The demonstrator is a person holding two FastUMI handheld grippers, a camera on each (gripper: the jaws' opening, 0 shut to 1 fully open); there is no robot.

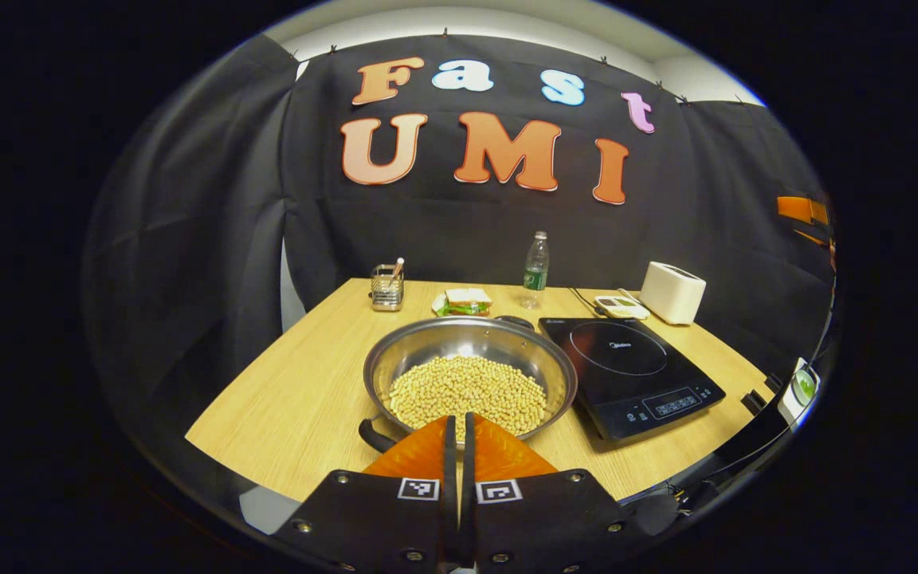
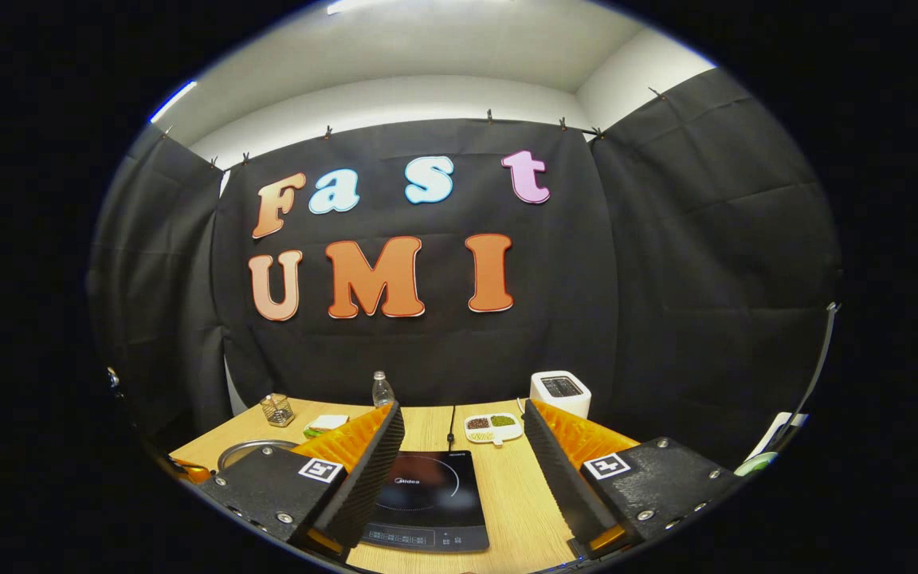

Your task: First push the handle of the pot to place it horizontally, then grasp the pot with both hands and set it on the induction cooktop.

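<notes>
Staged kitchen setup inside a recording booth: black cloth walls clipped up around a wooden table [image 1: 300, 391], on which an induction cooktop [image 1: 630, 375] sits, with a toaster [image 1: 672, 292], water bottle [image 1: 536, 269], sandwich plate [image 1: 463, 303] and utensil holder [image 1: 386, 287] behind it.

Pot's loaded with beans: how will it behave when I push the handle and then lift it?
The pot is probably heavy, being well filled with beans. Its smooth steel looks slippery, so it may spin on the table. Tilting would likely shift the loose beans.
</notes>
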